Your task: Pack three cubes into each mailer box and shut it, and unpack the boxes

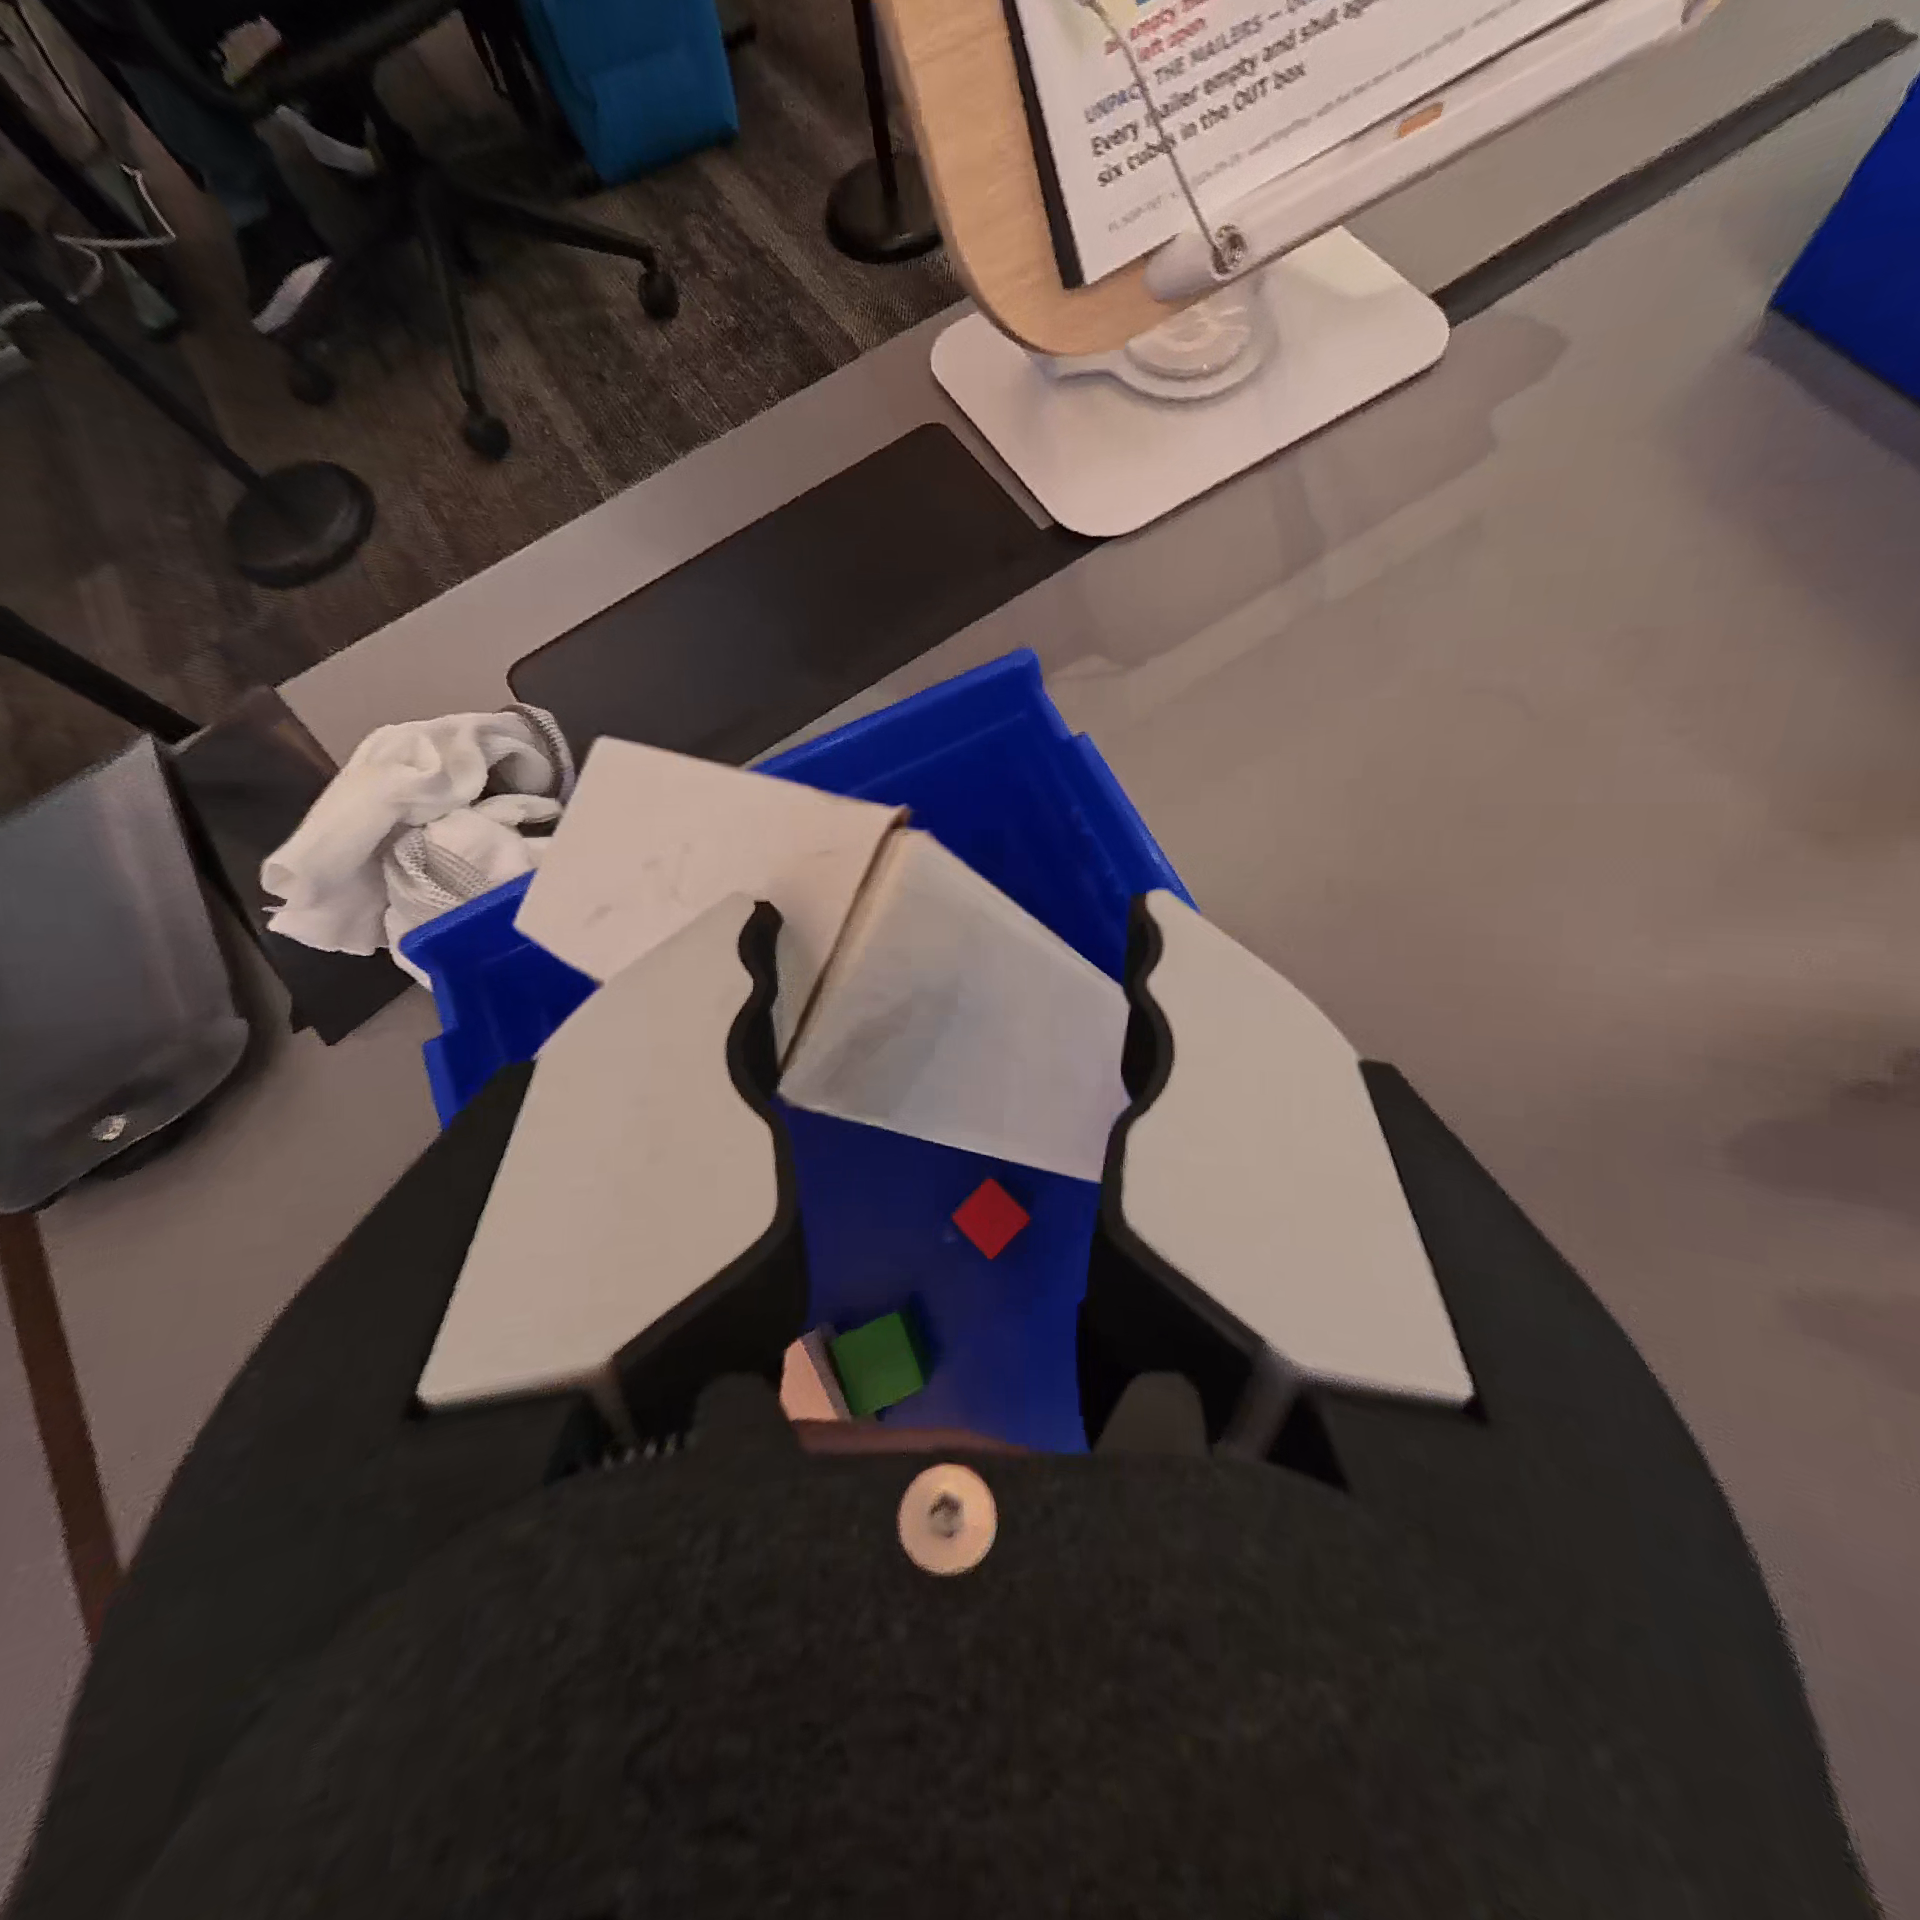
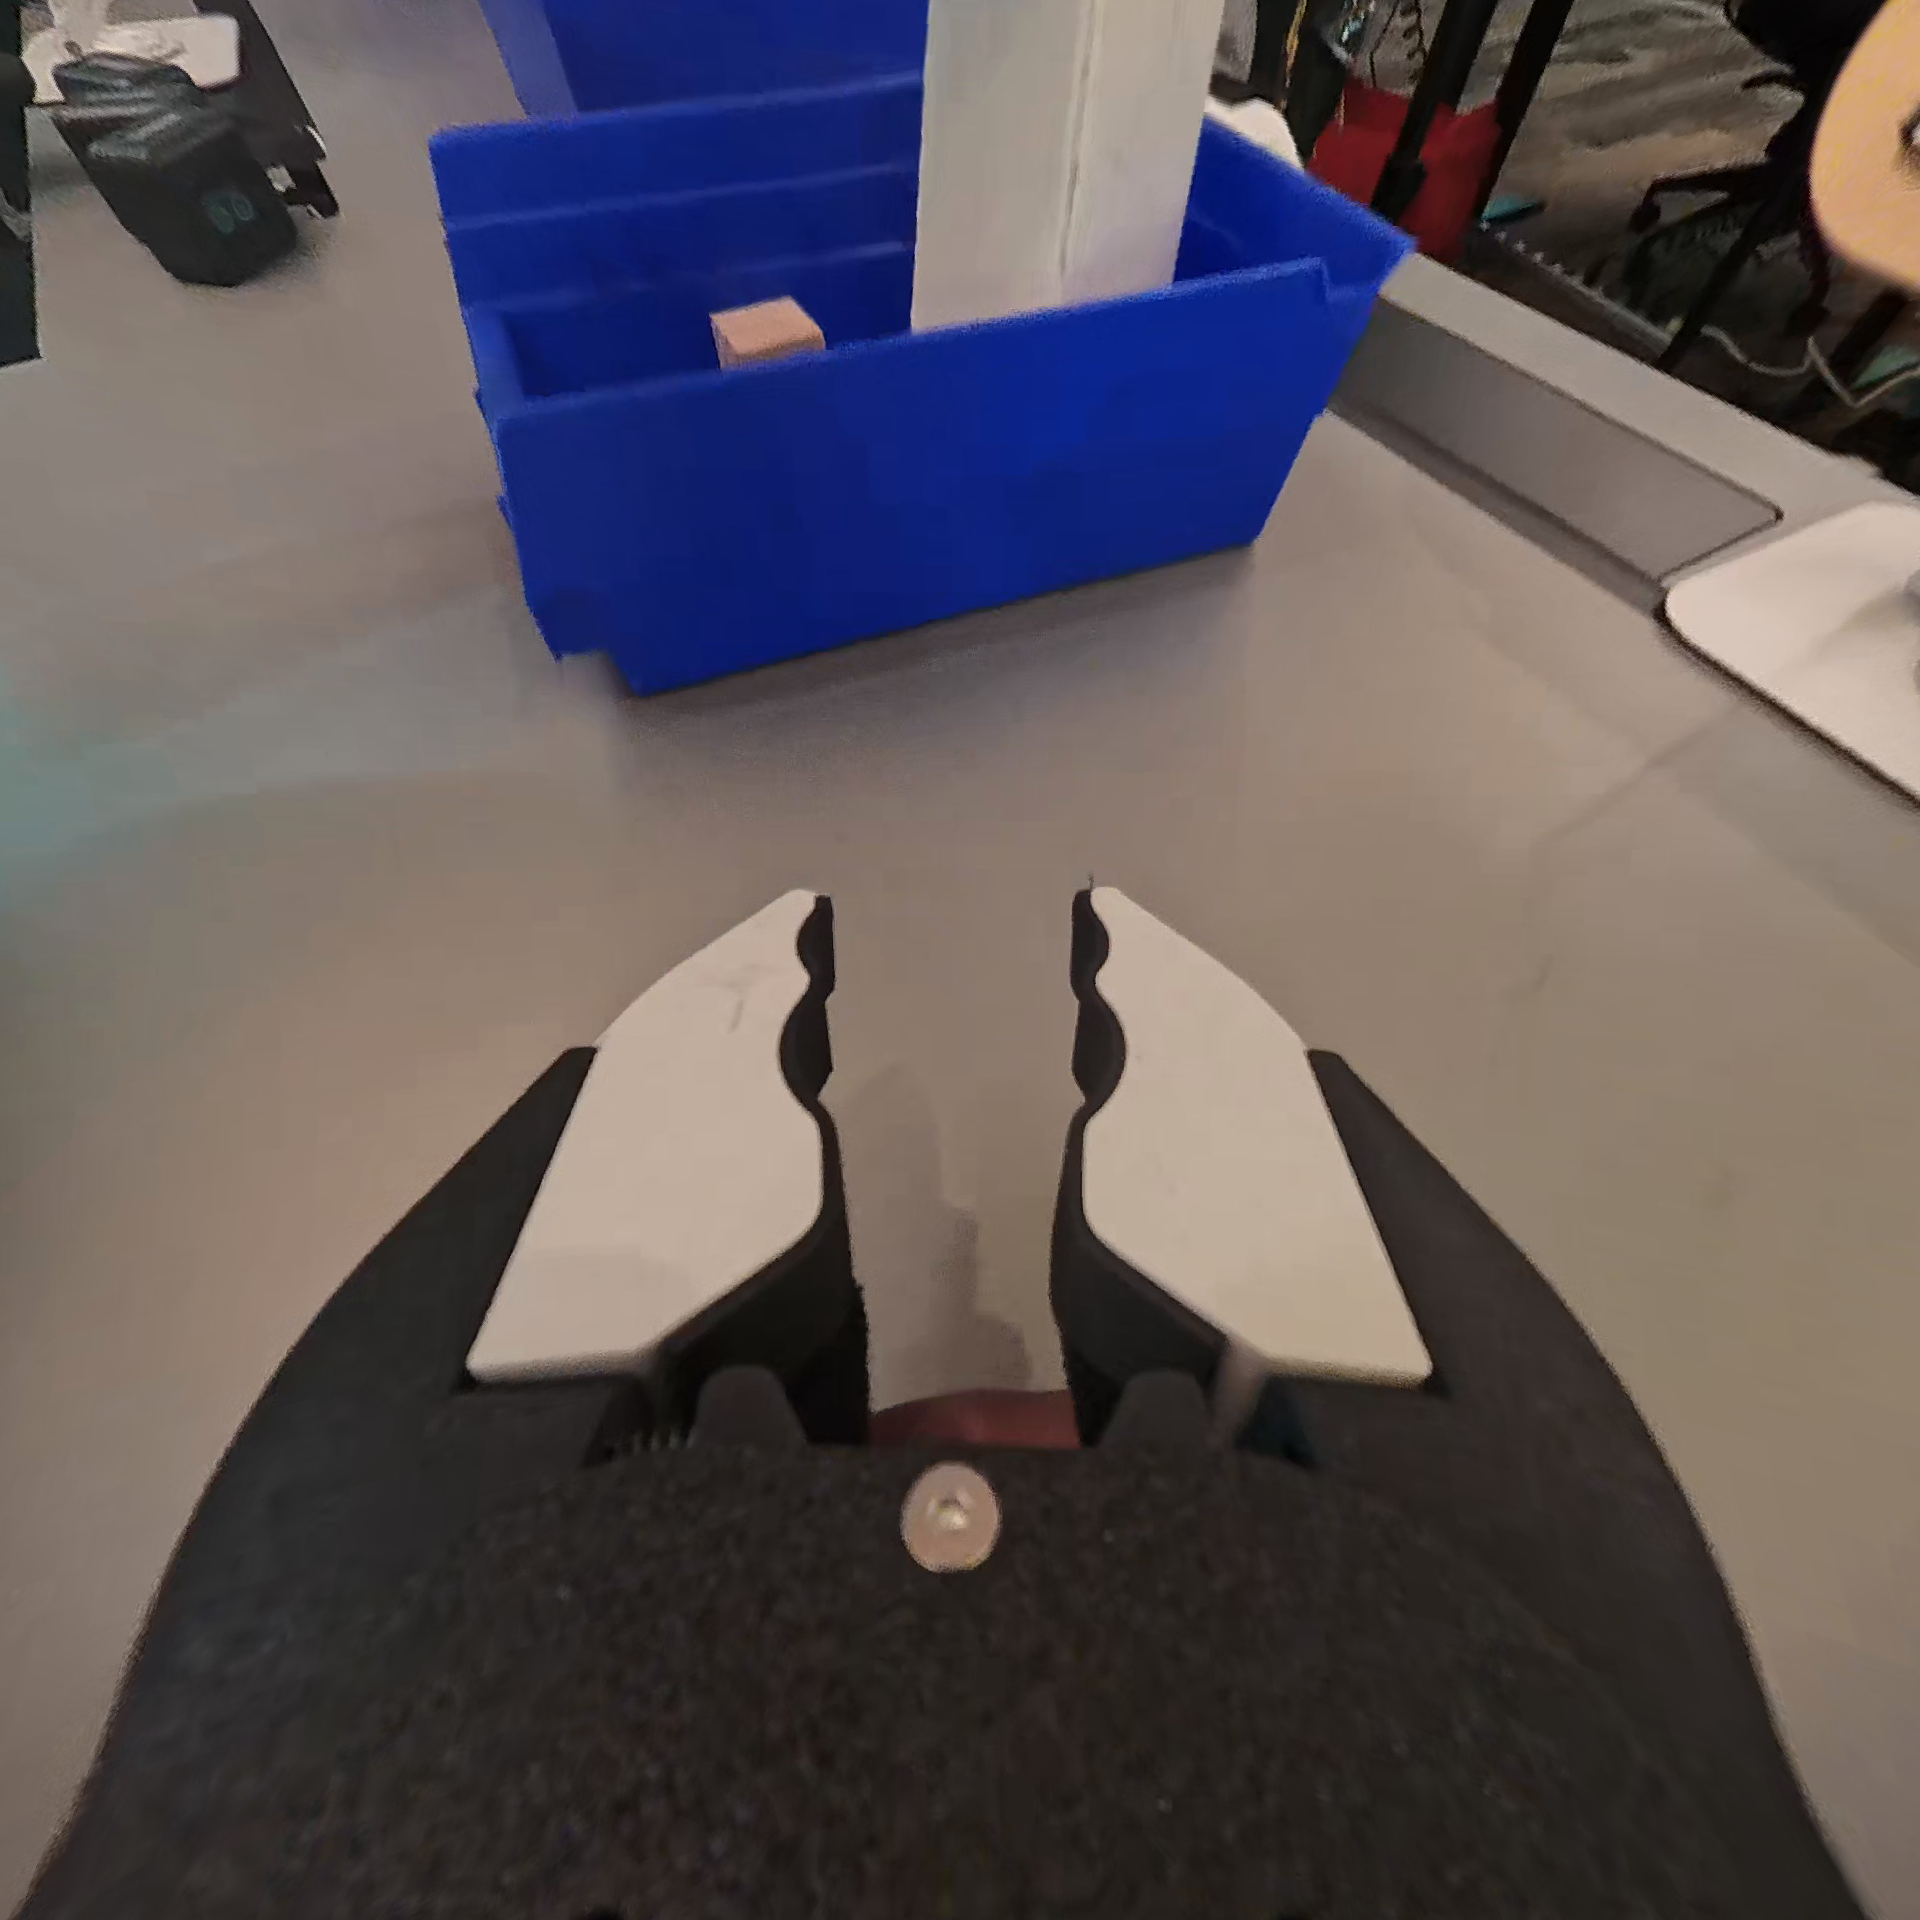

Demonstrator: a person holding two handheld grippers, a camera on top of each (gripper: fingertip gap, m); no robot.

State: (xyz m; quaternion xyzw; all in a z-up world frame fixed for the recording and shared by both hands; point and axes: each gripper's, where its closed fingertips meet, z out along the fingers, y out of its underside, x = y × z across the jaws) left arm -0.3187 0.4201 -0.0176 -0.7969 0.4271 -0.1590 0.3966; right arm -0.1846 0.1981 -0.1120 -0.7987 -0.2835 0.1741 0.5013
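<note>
Left tongs (image 1: pixel 945 997), spread apart, hung directly over the blue bin (image 1: pixel 997 769), nearest its mailer box (image 1: pixel 935 1018); right tongs (image 2: pixel 951 935) gaped empty, well short.

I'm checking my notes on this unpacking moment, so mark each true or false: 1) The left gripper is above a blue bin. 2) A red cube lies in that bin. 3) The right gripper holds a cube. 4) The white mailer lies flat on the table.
1) True: the left gripper is above the blue bin.
2) True: the red cube lies on its floor.
3) False: the right gripper is open and empty.
4) False: the white mailer leans inside the bin.
</note>
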